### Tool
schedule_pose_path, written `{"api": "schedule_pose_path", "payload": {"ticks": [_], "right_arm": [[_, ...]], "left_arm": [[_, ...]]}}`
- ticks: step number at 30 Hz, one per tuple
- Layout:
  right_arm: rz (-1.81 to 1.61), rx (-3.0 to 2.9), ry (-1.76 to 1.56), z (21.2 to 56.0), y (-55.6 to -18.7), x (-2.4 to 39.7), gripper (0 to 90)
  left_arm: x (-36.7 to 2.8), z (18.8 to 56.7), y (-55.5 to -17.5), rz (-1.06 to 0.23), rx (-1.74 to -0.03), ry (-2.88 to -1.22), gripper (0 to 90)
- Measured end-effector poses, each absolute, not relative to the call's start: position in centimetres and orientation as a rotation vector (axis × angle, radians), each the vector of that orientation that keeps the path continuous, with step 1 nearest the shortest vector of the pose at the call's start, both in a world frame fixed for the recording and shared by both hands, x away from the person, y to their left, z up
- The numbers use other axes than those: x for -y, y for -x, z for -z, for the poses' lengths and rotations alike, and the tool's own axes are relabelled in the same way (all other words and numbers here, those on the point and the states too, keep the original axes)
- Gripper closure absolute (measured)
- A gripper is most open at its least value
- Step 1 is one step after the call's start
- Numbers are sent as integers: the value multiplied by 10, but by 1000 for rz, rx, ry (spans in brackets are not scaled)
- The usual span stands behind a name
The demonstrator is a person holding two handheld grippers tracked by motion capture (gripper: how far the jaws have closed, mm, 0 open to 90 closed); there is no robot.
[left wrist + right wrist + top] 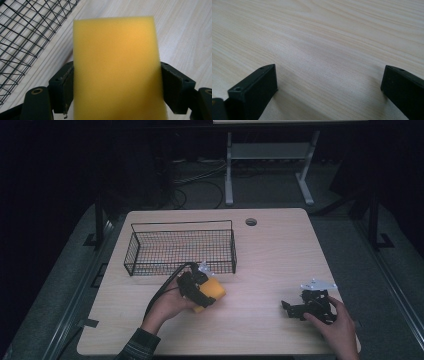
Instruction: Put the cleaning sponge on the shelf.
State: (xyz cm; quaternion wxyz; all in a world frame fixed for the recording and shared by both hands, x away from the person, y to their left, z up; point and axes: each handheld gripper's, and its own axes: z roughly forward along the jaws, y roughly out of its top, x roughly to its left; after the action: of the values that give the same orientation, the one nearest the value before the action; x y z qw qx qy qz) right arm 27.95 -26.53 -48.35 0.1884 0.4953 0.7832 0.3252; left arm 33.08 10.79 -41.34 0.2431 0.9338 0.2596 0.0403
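Main risk: the yellow sponge (116,67) is soft foam, so if the grip is light it can twist or slide out on the lift toward the wire basket (180,251), and a low carry would catch it on the basket's near rim; that's my read, not something visible. Sponge sits near the middle of the counter (270,255), just on the near side of the basket and right of its centre, held in the left gripper (200,290). In the left gripper view the jaws stand wide, one pad against each long side of the sponge, clamped on it across its width; foam shows no obvious squeeze, so hold strength is uncertain. The basket mesh lies off to the left of that view, close by. Right gripper (305,306) rests at the near right of the counter in the person's hand, well apart from the sponge; its jaws are spread with bare wood between them, holding nothing.
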Motion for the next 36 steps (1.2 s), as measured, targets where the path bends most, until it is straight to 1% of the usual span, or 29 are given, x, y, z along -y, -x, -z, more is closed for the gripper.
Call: {"api": "schedule_pose_path", "payload": {"ticks": [36], "right_arm": [[-916, -2202, -1391, 483, -279, 265, 0]], "left_arm": [[-124, 363, -345, -170, -702, -2513, 232]]}}
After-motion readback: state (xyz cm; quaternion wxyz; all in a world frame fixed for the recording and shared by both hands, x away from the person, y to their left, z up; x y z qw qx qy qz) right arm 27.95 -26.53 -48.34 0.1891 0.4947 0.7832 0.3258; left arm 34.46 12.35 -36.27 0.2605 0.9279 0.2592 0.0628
